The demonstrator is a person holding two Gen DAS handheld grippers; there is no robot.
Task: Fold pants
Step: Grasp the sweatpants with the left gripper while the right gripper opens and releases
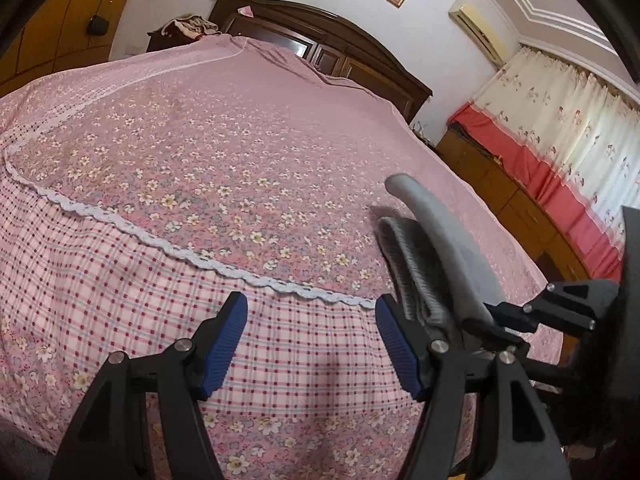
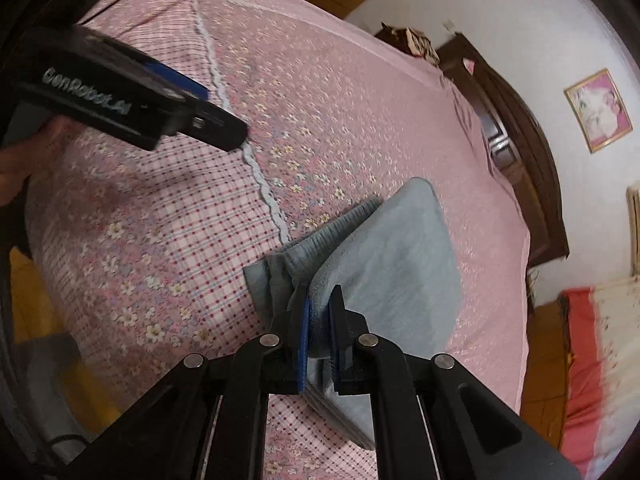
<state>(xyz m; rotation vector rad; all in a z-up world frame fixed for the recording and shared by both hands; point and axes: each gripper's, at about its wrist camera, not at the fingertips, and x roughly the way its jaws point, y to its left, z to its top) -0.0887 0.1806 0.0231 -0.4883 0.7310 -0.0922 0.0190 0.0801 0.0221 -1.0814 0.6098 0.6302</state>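
Note:
The grey pants (image 2: 384,256) are a folded bundle held above the pink floral bed (image 2: 340,100). My right gripper (image 2: 320,320) is shut on the bundle's near edge, with the ribbed waistband showing on the left. In the left wrist view the pants (image 1: 424,256) stand on edge at the right, held by the right gripper (image 1: 504,320). My left gripper (image 1: 310,320) is open and empty over the checked part of the bedspread, just left of the pants. It also shows in the right wrist view (image 2: 216,120) at the upper left.
A dark wooden headboard (image 1: 320,36) stands at the far end of the bed. A low wooden cabinet (image 1: 504,196) and curtains (image 1: 560,120) run along the right. A white lace trim (image 1: 160,236) crosses the bedspread (image 1: 200,140).

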